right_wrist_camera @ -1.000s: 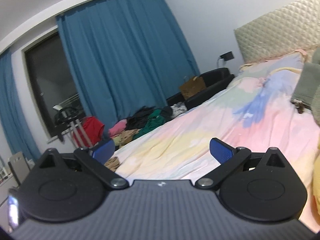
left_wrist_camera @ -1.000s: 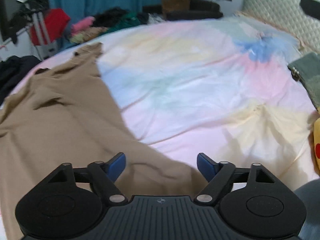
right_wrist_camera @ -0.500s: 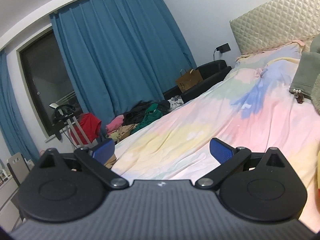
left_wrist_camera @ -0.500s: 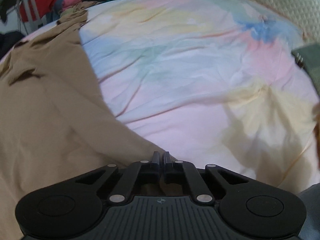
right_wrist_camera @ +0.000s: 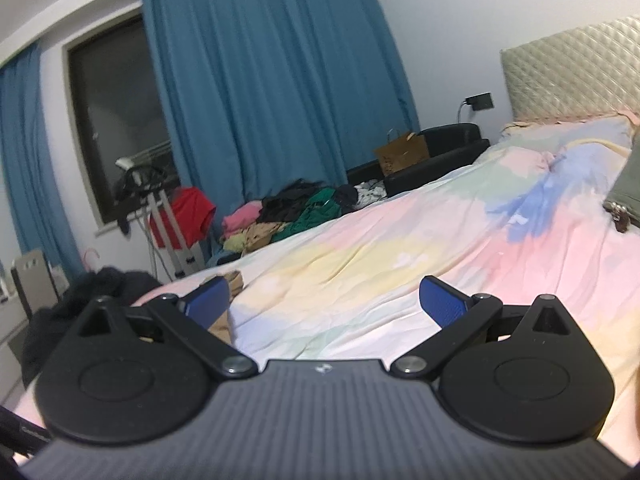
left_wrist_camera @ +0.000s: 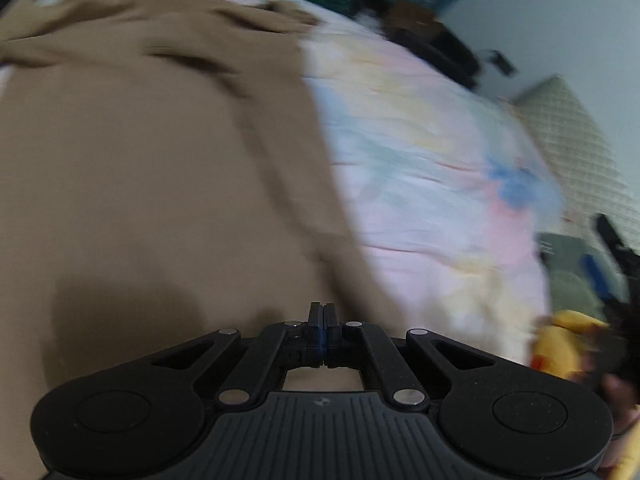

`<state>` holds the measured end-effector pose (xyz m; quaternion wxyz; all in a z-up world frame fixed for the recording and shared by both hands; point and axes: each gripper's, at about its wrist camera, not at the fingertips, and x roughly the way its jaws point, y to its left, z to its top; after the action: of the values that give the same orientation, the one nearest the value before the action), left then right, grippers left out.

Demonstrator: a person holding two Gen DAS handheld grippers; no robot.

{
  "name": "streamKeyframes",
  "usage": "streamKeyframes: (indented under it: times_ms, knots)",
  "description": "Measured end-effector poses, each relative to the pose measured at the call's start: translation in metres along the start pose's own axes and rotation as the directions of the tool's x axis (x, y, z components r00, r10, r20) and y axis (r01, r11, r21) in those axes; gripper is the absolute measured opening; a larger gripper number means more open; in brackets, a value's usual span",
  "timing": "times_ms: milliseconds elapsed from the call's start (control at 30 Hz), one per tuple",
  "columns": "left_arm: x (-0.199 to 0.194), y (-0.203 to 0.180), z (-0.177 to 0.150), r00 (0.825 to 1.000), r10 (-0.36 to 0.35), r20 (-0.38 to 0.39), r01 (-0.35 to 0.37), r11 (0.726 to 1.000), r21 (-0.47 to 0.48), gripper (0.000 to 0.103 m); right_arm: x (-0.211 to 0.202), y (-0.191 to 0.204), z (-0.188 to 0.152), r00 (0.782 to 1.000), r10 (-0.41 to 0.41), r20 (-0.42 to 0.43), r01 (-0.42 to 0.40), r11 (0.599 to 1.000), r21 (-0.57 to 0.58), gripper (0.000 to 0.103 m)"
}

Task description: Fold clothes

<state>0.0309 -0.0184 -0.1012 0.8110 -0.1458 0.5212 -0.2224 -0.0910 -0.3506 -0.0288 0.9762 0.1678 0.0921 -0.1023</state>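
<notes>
A wide bed under a pastel tie-dye sheet (left_wrist_camera: 432, 168) of pink, yellow and blue filled most of the room, with one quilted beige headboard (right_wrist_camera: 572, 68) at its far end. Two blue curtains (right_wrist_camera: 256, 80) framed one dark window. Over the sheet's left part lay a single large tan knit garment (left_wrist_camera: 152, 168), spread fairly flat and blurred in the left view. A heap of mixed clothes (right_wrist_camera: 288, 216) sat beyond the bed, too tangled to count, beside one brown paper bag (right_wrist_camera: 402, 152) whose print I could not read. The left gripper (left_wrist_camera: 323, 316) had its jaws pressed together at the tan garment's near edge, though the pinched cloth itself was hidden. The right gripper (right_wrist_camera: 324, 300) hung over the sheet, jaws spread wide, holding nothing. A yellow object (left_wrist_camera: 560, 344) was cut off at the edge.
</notes>
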Motion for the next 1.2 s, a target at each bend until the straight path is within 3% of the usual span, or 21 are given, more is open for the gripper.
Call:
streamKeyframes:
  times_ms: [67,133,200,233,267,300,367,433,500,600,700,800,833,900,1033,1100,1200]
  knots:
    - [0.002,0.020,-0.005,1.000,0.010,-0.010,-0.011,0.999,-0.041,0.001,0.003,0.007,-0.003,1.000,0.012,-0.029,-0.012,1.000,-0.012,0.103]
    - [0.005,0.026,-0.010,0.999,-0.031,-0.014,0.031,0.998,-0.059,0.006,0.008,0.012,-0.006,0.997,0.036,-0.072,-0.037,0.999,-0.010,0.103]
    - [0.006,0.021,-0.013,1.000,-0.028,0.000,0.028,0.999,-0.026,0.015,0.014,0.015,-0.010,0.987,0.083,-0.135,-0.082,0.997,0.012,0.103]
    - [0.005,0.017,-0.013,1.000,-0.016,0.013,0.016,1.000,0.003,0.016,0.021,0.014,-0.013,0.972,0.131,-0.196,-0.125,0.991,0.042,0.103]
    - [0.003,0.013,-0.014,1.000,-0.001,0.031,0.000,0.999,0.035,0.021,0.028,0.014,-0.016,0.950,0.180,-0.255,-0.166,0.983,0.075,0.103]
    - [0.000,0.009,-0.014,0.999,0.008,0.048,-0.011,0.998,0.057,0.034,0.034,0.013,-0.019,0.922,0.229,-0.312,-0.204,0.973,0.111,0.103]
    - [-0.005,0.003,-0.015,0.996,0.027,0.088,-0.036,0.994,0.102,0.044,0.052,0.015,-0.034,0.817,0.333,-0.471,-0.262,0.941,0.212,0.103]
    - [-0.011,-0.003,-0.018,0.987,0.077,0.141,-0.098,0.984,0.146,0.048,0.062,0.018,-0.049,0.730,0.375,-0.571,-0.258,0.926,0.277,0.103]
    - [-0.016,0.000,-0.020,0.979,0.113,0.168,-0.138,0.980,0.145,0.050,0.063,0.025,-0.056,0.690,0.361,-0.628,-0.253,0.932,0.259,0.101]
    - [-0.026,0.007,-0.020,0.978,0.105,0.178,-0.126,0.986,0.109,0.050,0.054,0.047,-0.063,0.664,0.327,-0.673,-0.306,0.939,0.154,0.095]
    - [-0.034,0.014,-0.020,0.976,0.096,0.197,-0.112,0.991,0.073,0.050,0.046,0.069,-0.070,0.641,0.286,-0.713,-0.361,0.931,0.049,0.047]
    - [-0.044,0.022,-0.021,0.972,0.092,0.217,-0.103,0.994,0.041,0.050,0.037,0.092,-0.077,0.620,0.239,-0.748,-0.415,0.908,-0.054,0.022]
    - [-0.046,0.025,-0.021,0.971,0.088,0.224,-0.097,0.995,0.032,0.050,0.029,0.102,-0.076,0.639,0.232,-0.734,-0.449,0.887,-0.111,0.021]
    - [-0.052,0.030,-0.021,0.965,0.084,0.249,-0.088,0.996,0.006,0.049,0.018,0.119,-0.085,0.633,0.230,-0.739,-0.505,0.846,-0.169,0.014]
    - [-0.060,0.039,-0.019,0.957,0.078,0.280,-0.068,0.997,-0.046,0.048,-0.004,0.155,-0.103,0.620,0.224,-0.752,-0.605,0.746,-0.277,0.013]
    - [-0.059,0.042,-0.018,0.958,0.074,0.278,-0.058,0.996,-0.063,0.048,0.001,0.166,-0.119,0.585,0.207,-0.784,-0.617,0.741,-0.265,0.013]
    - [-0.059,0.046,-0.019,0.961,0.075,0.267,-0.058,0.996,-0.073,0.048,0.002,0.165,-0.115,0.578,0.230,-0.783,-0.618,0.750,-0.235,0.013]
